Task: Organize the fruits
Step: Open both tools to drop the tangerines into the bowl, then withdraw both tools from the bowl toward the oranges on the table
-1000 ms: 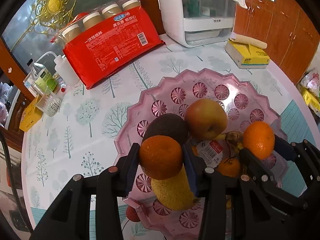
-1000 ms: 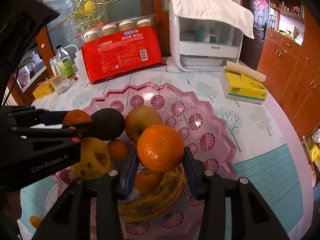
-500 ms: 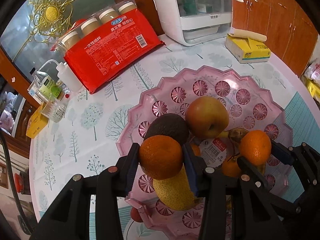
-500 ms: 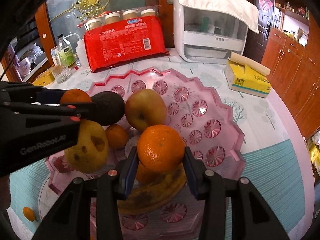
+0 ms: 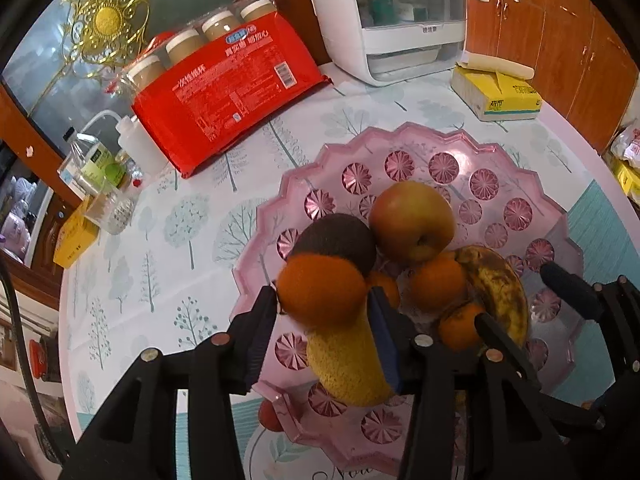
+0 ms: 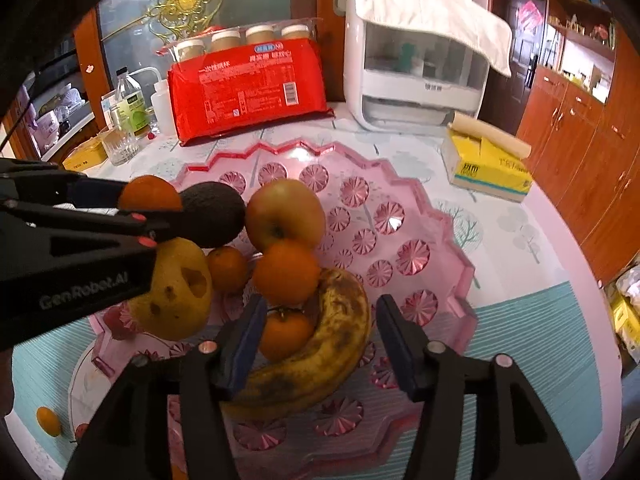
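A pink scalloped plate (image 5: 500, 148) (image 6: 452, 248) holds an apple (image 5: 412, 220), a dark avocado (image 5: 336, 240), a yellow pear (image 5: 348, 364), a spotted banana (image 6: 340, 328) and small oranges. My left gripper (image 5: 322, 304) hovers over the plate's near left side. Its jaws are opening, and a blurred orange (image 5: 322, 290) (image 6: 150, 194) sits loose between its tips. My right gripper (image 6: 320, 316) is opening wide above the banana and grips nothing. Just beyond its tips another orange (image 6: 286, 272) (image 5: 438, 282) rests on the pile against the apple.
A red pack of cups (image 5: 224, 92), a white appliance (image 5: 400, 28) and a yellow tissue box (image 5: 496, 96) stand behind the plate. Bottles and a glass (image 5: 104, 168) crowd the far left. A tiny orange fruit (image 6: 48, 420) lies on the cloth near the plate's front.
The right jaws spread and let their orange go; it now lies on the pile by the apple. The left jaws widened a little and their orange slid toward the tips.
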Tool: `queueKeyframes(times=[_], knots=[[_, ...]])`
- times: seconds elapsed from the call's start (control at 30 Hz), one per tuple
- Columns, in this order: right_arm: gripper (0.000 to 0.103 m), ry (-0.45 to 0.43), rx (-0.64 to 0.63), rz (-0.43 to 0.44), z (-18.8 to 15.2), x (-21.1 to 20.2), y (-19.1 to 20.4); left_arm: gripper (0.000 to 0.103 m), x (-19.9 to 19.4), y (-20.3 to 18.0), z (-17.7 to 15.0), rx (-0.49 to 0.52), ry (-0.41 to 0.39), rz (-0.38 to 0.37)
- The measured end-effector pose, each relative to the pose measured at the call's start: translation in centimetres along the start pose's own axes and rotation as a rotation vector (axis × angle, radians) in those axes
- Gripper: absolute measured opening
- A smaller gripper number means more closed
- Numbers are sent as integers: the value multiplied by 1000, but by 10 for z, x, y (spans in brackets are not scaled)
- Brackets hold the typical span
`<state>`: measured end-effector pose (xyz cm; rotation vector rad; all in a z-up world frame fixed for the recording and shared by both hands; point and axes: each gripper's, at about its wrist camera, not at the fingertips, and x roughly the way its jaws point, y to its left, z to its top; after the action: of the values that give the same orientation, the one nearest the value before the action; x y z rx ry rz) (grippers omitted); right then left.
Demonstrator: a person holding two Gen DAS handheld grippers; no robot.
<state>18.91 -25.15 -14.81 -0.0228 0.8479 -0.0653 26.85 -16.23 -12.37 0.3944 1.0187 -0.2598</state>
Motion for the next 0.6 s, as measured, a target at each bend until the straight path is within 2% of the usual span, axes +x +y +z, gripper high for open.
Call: queueKeyframes(times=[0.07,0.23,0.43,0.6], knots=[[61,-9,-9,-3,0,-3,2,59,-1,1,-3,-8,2,-5],[64,-23,-30,-7,-1,-11,8,73,-9,3,-6,-19,-21,0],[64,-41,-48,-15,2,-20,14,81,-22,10,-9,-37,-47,6],[64,-55,-70,-22,6,-29,21,81,-34,22,-14,-73,-62,11]])
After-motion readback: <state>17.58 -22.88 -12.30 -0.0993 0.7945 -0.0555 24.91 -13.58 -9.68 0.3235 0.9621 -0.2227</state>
